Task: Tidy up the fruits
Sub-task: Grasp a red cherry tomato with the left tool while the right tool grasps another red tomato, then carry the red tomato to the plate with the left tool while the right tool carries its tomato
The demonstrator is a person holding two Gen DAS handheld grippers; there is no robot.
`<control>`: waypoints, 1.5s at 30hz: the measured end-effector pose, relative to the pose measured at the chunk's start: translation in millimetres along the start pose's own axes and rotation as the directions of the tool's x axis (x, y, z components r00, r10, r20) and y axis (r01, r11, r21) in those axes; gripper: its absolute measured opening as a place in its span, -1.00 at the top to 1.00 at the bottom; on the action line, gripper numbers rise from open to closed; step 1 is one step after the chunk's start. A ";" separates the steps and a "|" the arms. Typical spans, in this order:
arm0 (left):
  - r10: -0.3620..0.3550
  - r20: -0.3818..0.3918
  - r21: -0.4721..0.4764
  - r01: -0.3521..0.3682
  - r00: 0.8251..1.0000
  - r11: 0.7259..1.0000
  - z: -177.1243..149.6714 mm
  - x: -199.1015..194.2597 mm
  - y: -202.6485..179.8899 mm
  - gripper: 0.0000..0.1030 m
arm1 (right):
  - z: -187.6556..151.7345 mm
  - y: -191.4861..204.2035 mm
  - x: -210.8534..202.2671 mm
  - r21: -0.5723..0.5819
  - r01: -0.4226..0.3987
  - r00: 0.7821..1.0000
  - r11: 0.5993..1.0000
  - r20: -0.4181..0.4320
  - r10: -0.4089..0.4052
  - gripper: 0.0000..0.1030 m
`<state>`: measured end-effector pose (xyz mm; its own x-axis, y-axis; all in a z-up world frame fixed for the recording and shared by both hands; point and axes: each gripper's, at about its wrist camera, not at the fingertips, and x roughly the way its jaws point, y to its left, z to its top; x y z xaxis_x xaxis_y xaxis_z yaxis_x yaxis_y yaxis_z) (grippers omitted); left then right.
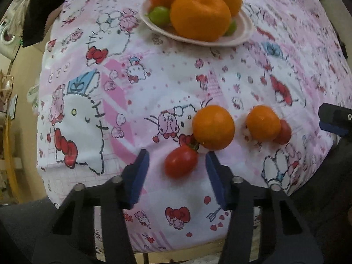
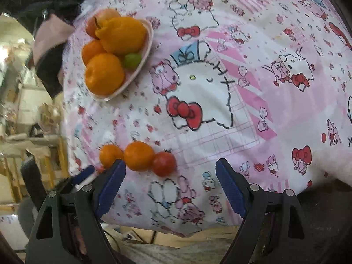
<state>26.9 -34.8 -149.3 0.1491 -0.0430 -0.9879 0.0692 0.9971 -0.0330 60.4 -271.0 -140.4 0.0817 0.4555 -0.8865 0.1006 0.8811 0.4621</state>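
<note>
A red oval tomato (image 1: 181, 161) lies on the pink cartoon tablecloth (image 1: 154, 77), between the blue pads of my left gripper (image 1: 177, 154). A narrow gap shows on each side of it, so the jaws stand open around it. Just beyond it sit an orange (image 1: 213, 127), a second orange (image 1: 263, 123) and a second tomato (image 1: 285, 132). My right gripper (image 2: 171, 161) is open and empty. That second tomato (image 2: 164, 164) and both oranges (image 2: 138, 156) lie just past its left finger. A pink plate (image 1: 242, 33) holds several oranges and green grapes (image 1: 159, 15).
In the right wrist view the plate (image 2: 140, 66) sits by the table's left edge, with a reddish apple-like fruit (image 2: 105, 15) at its back. The left gripper's blue finger (image 2: 84, 173) shows beside my right one. The right gripper's finger (image 1: 334, 121) pokes in at the right edge. Room clutter lies beyond the table.
</note>
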 end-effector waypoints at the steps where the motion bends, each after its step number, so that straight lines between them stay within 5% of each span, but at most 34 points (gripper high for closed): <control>1: -0.009 -0.004 0.003 0.009 1.000 1.000 -0.7 1.3 -0.6 0.10 | -0.6 4.5 4.1 -0.041 0.035 0.999 0.999 -0.012 -0.035 -0.54; 6: 0.012 -0.012 0.050 -0.011 1.000 0.999 -2.4 4.6 -7.4 0.11 | -8.9 29.1 25.9 -0.213 0.113 0.989 0.971 -0.066 -0.129 -0.25; 13: 0.034 -0.028 0.040 -0.033 0.999 0.999 0.2 17.4 -11.3 0.30 | -11.7 56.7 48.3 -0.404 0.244 0.961 0.882 -0.021 -0.276 -0.22; 16: 0.036 -0.021 0.062 -0.034 0.999 0.998 -0.4 16.1 -14.4 0.45 | -12.4 60.2 56.4 -0.437 0.240 0.959 0.867 -0.031 -0.281 -0.13; 21: 0.040 -0.010 0.058 -0.039 0.999 0.998 0.9 11.6 -13.5 0.46 | -14.3 64.5 57.7 -0.477 0.220 0.964 0.851 -0.030 -0.266 0.32; 30: 0.037 0.045 -0.013 -0.037 0.998 0.999 -0.9 -5.8 2.3 0.46 | -10.3 48.9 24.9 -0.413 0.192 0.979 0.890 0.011 -0.205 0.33; 37: 0.057 0.135 -0.084 -0.046 0.989 0.995 1.2 -28.7 20.1 0.46 | -4.5 36.4 -23.1 -0.307 0.103 0.990 0.946 0.121 -0.069 0.33; 45: 0.059 0.248 -0.153 -0.021 0.967 0.988 8.7 -64.1 33.2 0.46 | 5.3 41.8 -56.3 -0.244 -0.060 0.958 0.968 0.257 0.124 0.33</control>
<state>28.2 0.5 -85.7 0.3926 0.0014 -0.9197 -0.0854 0.9957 -0.0350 65.3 -260.5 -71.1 0.3454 0.5132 -0.7857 -0.1498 0.8567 0.4937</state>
